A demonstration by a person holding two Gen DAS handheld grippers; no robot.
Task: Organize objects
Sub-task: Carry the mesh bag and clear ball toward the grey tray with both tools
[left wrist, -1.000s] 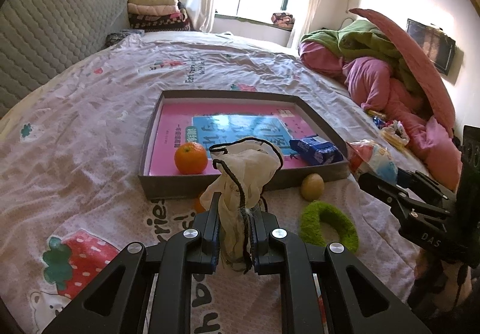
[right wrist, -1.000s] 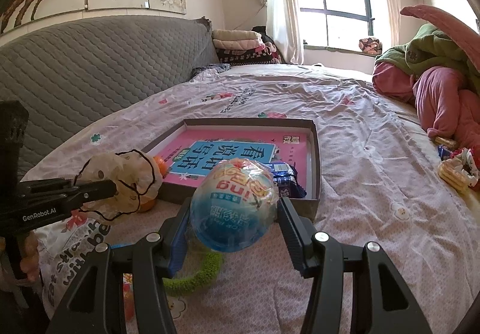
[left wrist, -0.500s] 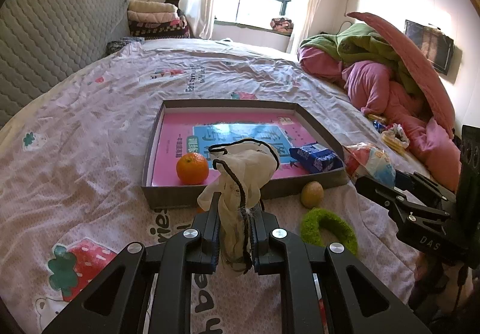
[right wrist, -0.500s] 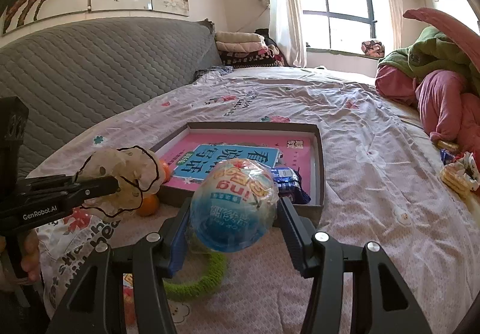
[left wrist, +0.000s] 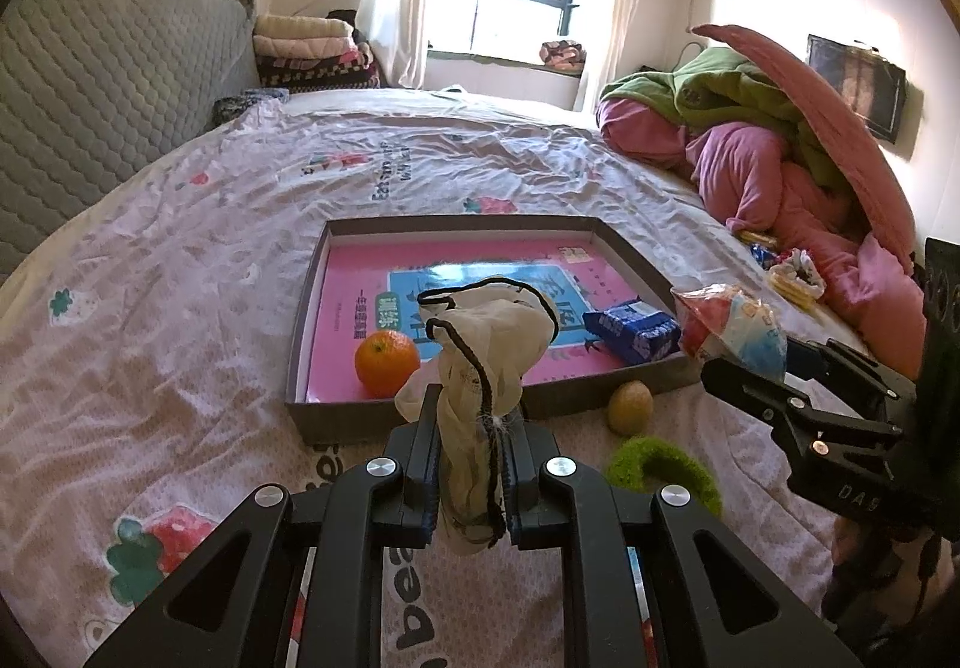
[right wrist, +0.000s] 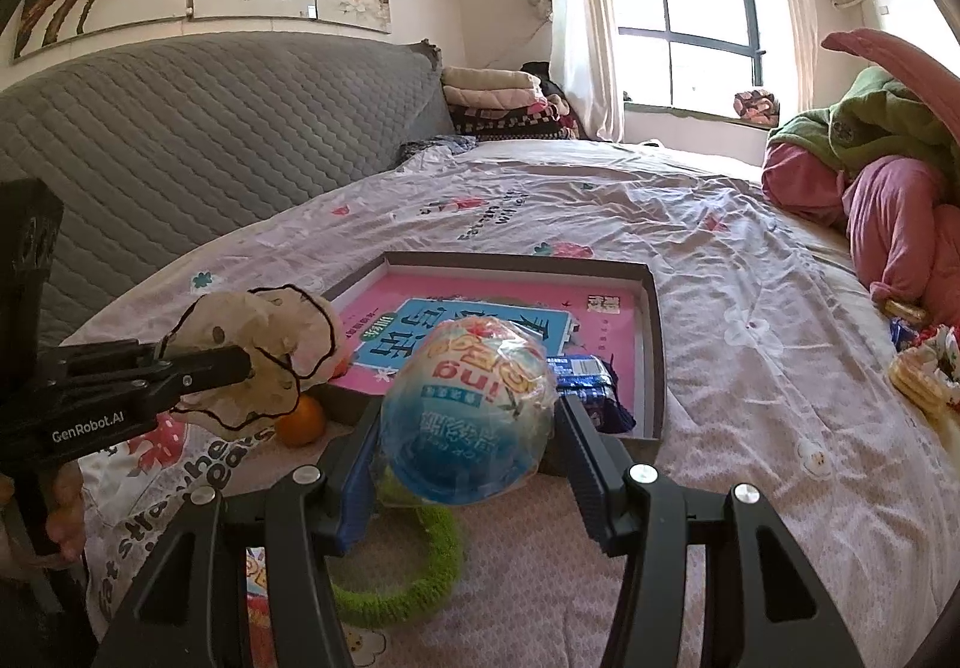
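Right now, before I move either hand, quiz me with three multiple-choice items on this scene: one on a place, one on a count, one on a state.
1. Where does the blue snack packet lie?
A. inside the grey tray
B. on the sheet beside the green ring
C. on the pink quilt

2. How many oranges lie inside the tray?
A. none
B. one
C. three

3. How is the left gripper?
A. wide open and empty
B. shut on the cream cloth bag
C. shut on the orange

Answers: 1 A, the packet sits within the tray's right wall. 2 B, a single orange rests in the near left corner. 3 B, both pads pinch the bag's neck.
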